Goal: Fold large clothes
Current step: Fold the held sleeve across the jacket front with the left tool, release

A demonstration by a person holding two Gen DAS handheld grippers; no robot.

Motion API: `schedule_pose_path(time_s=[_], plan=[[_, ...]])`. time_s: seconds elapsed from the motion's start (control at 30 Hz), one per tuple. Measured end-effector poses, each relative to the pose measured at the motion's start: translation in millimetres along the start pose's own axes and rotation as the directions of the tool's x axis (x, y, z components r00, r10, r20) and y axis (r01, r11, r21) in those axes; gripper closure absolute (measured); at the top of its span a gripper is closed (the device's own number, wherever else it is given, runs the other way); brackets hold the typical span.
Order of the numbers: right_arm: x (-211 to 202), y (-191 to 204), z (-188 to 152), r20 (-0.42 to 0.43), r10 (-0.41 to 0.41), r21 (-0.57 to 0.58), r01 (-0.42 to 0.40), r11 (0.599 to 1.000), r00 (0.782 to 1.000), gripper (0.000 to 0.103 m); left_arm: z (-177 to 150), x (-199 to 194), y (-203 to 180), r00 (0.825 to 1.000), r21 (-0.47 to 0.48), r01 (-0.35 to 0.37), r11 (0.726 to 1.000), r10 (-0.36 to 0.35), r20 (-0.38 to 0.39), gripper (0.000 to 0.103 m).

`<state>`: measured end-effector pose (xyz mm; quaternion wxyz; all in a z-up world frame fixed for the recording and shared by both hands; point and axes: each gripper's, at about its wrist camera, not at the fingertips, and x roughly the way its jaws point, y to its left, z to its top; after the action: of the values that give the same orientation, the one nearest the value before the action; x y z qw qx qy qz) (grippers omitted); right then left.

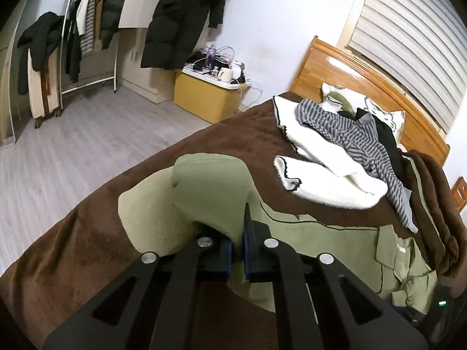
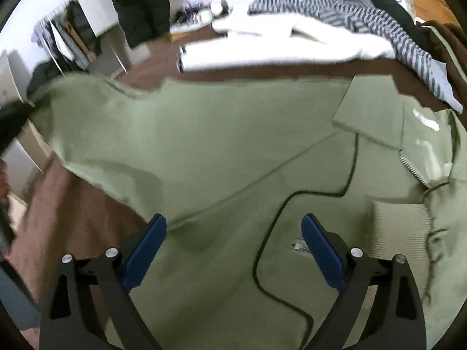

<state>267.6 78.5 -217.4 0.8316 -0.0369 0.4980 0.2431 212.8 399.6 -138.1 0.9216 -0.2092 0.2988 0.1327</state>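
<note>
Sleeve [image 1: 210,192] of green jacket [image 1: 335,250] pinched in closed left gripper [image 1: 238,250], raised above brown bedspread [image 1: 73,248], likely for folding inward. Right gripper [image 2: 233,250] gaping, empty, over green jacket spread flat on brown bedspread. Neck label [image 2: 426,121] white, unreadable through blur.

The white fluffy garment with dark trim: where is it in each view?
Left wrist view: white fluffy garment with dark trim lies right of centre, on the brown blanket.
Right wrist view: it lies along the top, blurred.
Shared landmark: grey striped garment overlapping it.
</note>
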Motion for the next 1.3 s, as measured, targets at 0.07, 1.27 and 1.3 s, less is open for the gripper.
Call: schedule_pose_path(time_s=[0.07, 1.27, 1.3], plan=[[14, 0, -5, -0.028, -0.018, -0.011, 0.018, 1.000, 0.999, 0.010, -1, -3, -2, 1.000, 0.002, 0.008, 1.000, -0.008, 0.003, 0.095], [-168, -176, -69, 0.145, -0.189, 0.304, 0.138, 0.942, 0.971, 0.006, -39, -96, -297, 0.938, 0.501, 0.317, 0.806, -0.343, -0.042, 0.095], [-173, -184, -76, 0.144, -0.193, 0.323, 0.138, 0.936, 0.971, 0.006, -47, -94, -307, 0.937, 0.515, 0.322, 0.795, -0.344, -0.055, 0.095]])
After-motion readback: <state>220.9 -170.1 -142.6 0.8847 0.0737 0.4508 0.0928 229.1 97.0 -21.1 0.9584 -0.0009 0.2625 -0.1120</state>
